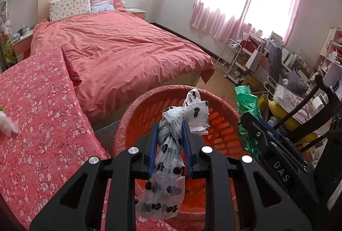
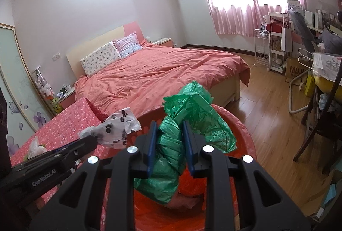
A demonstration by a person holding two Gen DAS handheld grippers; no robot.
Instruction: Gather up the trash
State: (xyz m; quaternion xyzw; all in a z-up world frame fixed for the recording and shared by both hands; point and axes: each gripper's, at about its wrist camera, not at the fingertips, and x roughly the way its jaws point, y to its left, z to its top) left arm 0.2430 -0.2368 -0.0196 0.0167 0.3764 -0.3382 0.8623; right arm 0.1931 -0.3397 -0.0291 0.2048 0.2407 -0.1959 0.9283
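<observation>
Both bags hang over the orange basket (image 1: 215, 124) at lower centre, ready to drop: left gripper (image 1: 170, 130) jaws clamped on the paw-print bag (image 1: 168, 164), right gripper (image 2: 168, 132) jaws clamped on the green bag (image 2: 171, 158).

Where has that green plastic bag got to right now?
The green plastic bag is clamped in the right gripper, hanging over the red basket at the foot of the bed. In the left wrist view it shows at the basket's right.

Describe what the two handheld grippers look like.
Both the left gripper and right gripper have angular matte black bodies with triangular cutouts, round silver bolts, and blue-padded fingers. White lettering marks their sides. No cables or sleeves show.
</observation>
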